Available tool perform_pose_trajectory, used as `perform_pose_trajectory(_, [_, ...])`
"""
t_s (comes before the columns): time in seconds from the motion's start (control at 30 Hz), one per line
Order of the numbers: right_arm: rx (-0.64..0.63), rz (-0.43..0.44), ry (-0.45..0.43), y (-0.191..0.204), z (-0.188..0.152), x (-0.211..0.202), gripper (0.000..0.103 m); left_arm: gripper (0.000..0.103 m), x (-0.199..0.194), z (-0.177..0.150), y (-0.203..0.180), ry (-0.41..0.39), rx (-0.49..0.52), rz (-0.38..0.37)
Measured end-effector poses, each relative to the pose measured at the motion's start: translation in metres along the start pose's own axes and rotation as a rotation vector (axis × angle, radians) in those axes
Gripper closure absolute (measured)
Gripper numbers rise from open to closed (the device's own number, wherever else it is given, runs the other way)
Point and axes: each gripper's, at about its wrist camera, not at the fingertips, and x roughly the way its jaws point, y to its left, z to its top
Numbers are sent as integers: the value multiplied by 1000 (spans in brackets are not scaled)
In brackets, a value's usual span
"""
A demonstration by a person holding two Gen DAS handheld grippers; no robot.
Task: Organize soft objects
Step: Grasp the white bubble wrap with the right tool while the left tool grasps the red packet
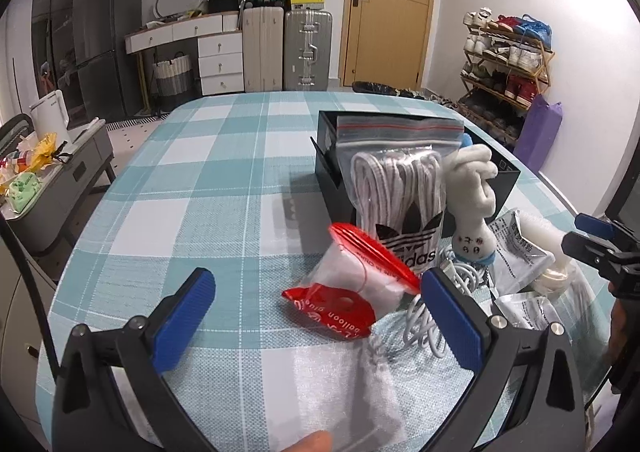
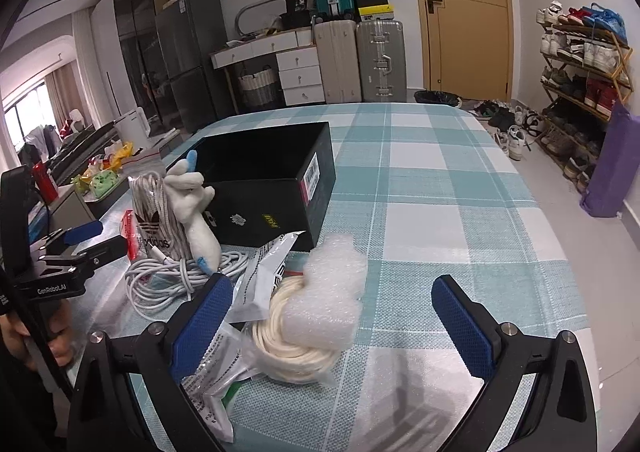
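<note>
Teal-checked tablecloth point(image 1: 224, 172); suitcases point(image 1: 286, 48) beyond

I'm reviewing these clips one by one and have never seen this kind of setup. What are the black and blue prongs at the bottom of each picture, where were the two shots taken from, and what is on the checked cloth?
No robot arm here: a person carries a two-finger gripper in each hand, each with a wide-angle camera looking forward along its fingers. One picture is from the left gripper, the other from the right gripper; both stand open and hold nothing.

On the checked tablecloth stands an open black box. Near it are a zip bag of white laces with an Adidas logo, a white hand-shaped plush, a coiled white cable, a red-edged plastic bag, a piece of bubble wrap over a cream coil, and printed foil packets. The laces bag and plush stand beside the box, not in it.
</note>
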Motion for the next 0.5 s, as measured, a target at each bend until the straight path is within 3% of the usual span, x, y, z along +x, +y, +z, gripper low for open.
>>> perform_pose_trajectory(0.43, [52, 3, 98, -11, 0, 28, 31, 0, 3, -1, -2, 29, 10, -60])
perform_pose_trajectory(0.5, [55, 7, 107, -11, -1, 30, 41, 0, 4, -1, -4, 32, 21, -64])
